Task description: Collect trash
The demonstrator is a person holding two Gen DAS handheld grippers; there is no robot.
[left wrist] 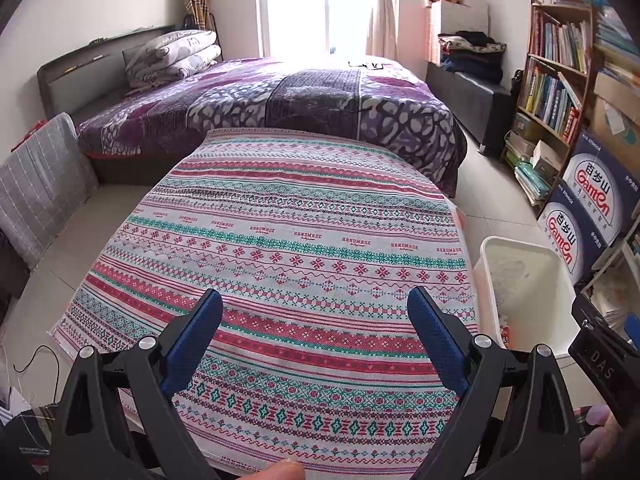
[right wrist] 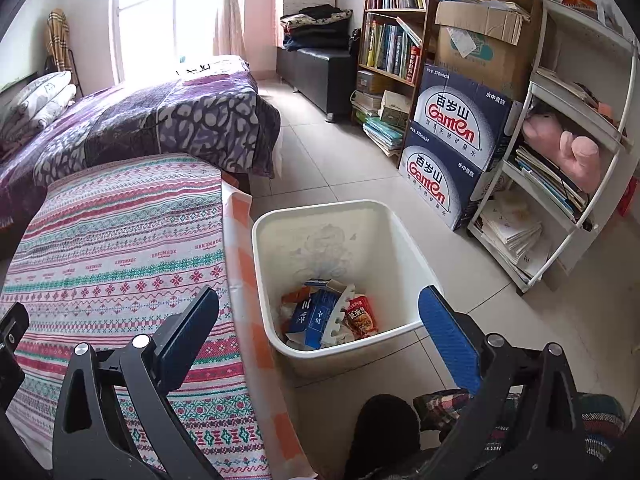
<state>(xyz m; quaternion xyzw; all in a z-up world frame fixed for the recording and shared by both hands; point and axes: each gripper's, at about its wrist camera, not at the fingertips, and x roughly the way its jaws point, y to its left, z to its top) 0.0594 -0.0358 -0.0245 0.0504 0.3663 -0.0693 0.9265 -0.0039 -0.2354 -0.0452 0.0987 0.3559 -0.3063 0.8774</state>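
Trash [right wrist: 332,314] sits heaped at the bottom of the white bin [right wrist: 404,240], which stands on the tiled floor [right wrist: 332,160] just right of the patterned tablecloth [left wrist: 280,248]: a blue carton, a red snack packet and a white toothed strip among crumpled paper. Above the cloth, the left gripper [left wrist: 314,336] has its blue fingers spread wide with nothing between them. Over the bin's near edge, the right gripper [right wrist: 320,328] is likewise wide apart and holds nothing.
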